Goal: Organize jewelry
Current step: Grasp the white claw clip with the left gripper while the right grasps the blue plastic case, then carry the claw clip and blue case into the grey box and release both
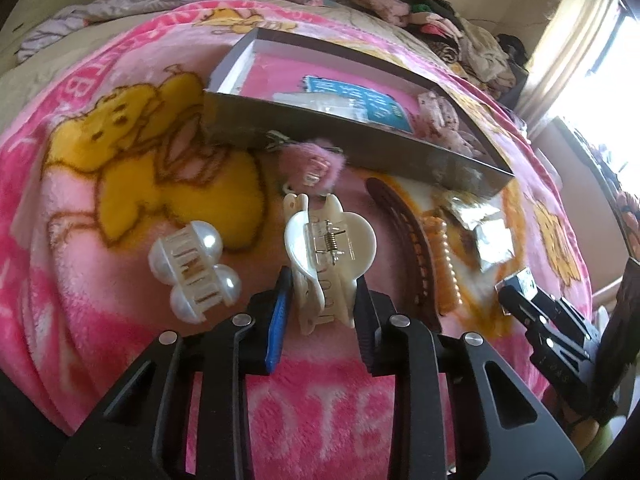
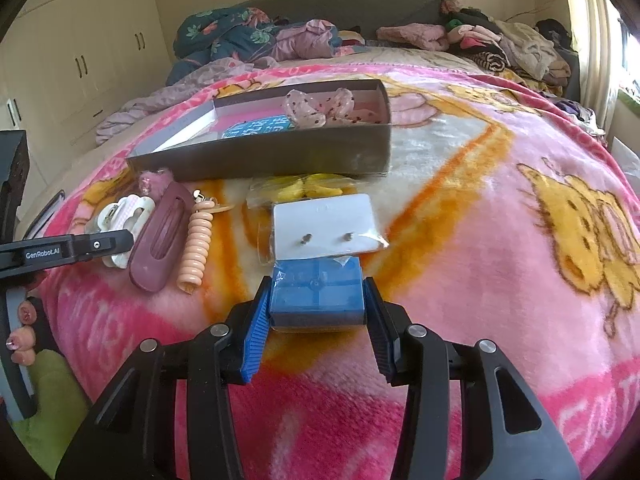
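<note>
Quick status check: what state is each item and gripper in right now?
left gripper: fingers flank the cream claw clip, contact unclear
right gripper: shut on blue box
storage box: open, no lid
pearl claw clip: loose on blanket

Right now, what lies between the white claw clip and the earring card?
Right wrist view: the maroon hair clip and peach spiral hair tie lie between white claw clip and earring card.

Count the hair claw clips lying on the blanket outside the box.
2: a pearl claw clip left, and a cream claw clip between the left gripper fingers. Others may be hidden.
</note>
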### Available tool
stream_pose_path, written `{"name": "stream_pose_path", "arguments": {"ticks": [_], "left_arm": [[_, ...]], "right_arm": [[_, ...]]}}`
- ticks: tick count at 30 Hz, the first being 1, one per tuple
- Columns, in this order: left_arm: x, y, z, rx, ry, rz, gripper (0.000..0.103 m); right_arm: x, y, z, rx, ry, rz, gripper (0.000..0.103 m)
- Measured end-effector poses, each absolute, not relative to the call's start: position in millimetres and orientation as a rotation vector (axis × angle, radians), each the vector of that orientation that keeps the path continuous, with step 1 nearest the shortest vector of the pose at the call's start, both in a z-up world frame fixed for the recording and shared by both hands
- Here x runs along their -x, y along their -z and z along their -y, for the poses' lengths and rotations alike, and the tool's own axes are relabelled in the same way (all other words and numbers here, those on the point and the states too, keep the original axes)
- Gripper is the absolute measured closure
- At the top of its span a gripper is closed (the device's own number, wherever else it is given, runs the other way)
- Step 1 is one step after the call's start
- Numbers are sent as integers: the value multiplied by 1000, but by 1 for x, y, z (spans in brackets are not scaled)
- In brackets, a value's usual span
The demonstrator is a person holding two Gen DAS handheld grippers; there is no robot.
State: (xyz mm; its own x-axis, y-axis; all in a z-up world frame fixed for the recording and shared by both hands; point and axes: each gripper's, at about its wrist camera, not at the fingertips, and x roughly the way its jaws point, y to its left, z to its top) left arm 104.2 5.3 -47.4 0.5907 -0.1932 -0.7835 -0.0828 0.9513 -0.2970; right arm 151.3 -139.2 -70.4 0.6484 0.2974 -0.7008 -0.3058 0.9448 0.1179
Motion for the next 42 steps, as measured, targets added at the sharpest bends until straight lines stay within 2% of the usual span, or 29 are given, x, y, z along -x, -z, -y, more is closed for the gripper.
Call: {"name": "stream_pose_path", "arguments": {"ticks": [17,42], "left_arm": [[-83,10,-9,277,122,-855,82],[-108,-20,-65,328,71,-788,82]], "right_arm": [[-144,43,134,14,-359,-747,61],[-185,10,81,36,-435,-698,61]]}}
